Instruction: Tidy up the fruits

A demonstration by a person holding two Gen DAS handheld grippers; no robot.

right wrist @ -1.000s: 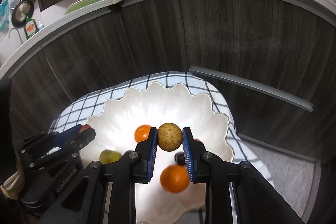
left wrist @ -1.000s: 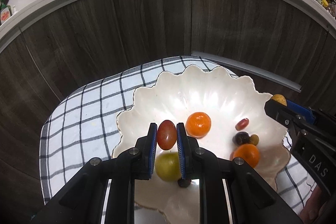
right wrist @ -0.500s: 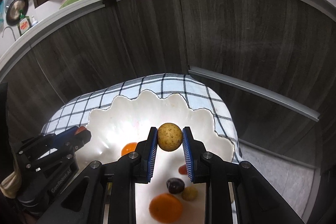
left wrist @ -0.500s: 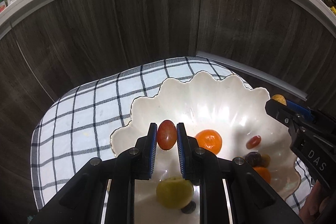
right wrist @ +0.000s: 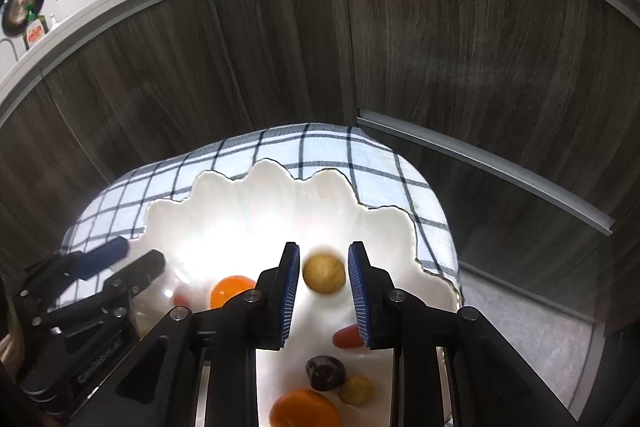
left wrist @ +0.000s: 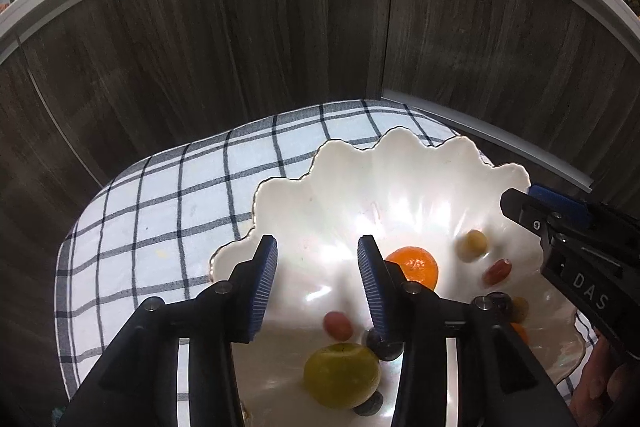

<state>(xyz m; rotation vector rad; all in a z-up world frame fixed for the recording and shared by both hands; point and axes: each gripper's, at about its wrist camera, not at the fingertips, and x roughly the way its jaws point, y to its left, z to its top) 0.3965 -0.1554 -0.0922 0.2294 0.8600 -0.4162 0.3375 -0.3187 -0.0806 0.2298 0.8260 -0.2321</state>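
Note:
A white scalloped bowl (left wrist: 400,163) (right wrist: 260,179) holds the fruit. My left gripper (left wrist: 316,247) hangs over its left side with jaws opening and nothing between them. Below it a blurred red grape (left wrist: 338,325) drops beside a green fruit (left wrist: 342,375), a dark fruit (left wrist: 384,341) and an orange (left wrist: 414,267). My right gripper (right wrist: 325,249) is opening over the bowl's right side. A blurred yellow-brown ball (right wrist: 323,273) (left wrist: 472,245) lies free between its pads without touching them. A red grape (right wrist: 346,337), a dark fruit (right wrist: 325,373) and another orange (right wrist: 304,409) lie nearer.
The bowl sits on a blue-and-white checked cloth (left wrist: 160,219) (right wrist: 320,147) over a small table. Dark wooden cabinet fronts (left wrist: 300,27) stand close behind, under a white counter with dishes. Each gripper shows in the other's view: right gripper (left wrist: 520,197), left gripper (right wrist: 136,259).
Both grippers moved down and forward over the bowl. The left let go of the red grape and the right let go of the yellow-brown ball; both fruits are dropping into the bowl.

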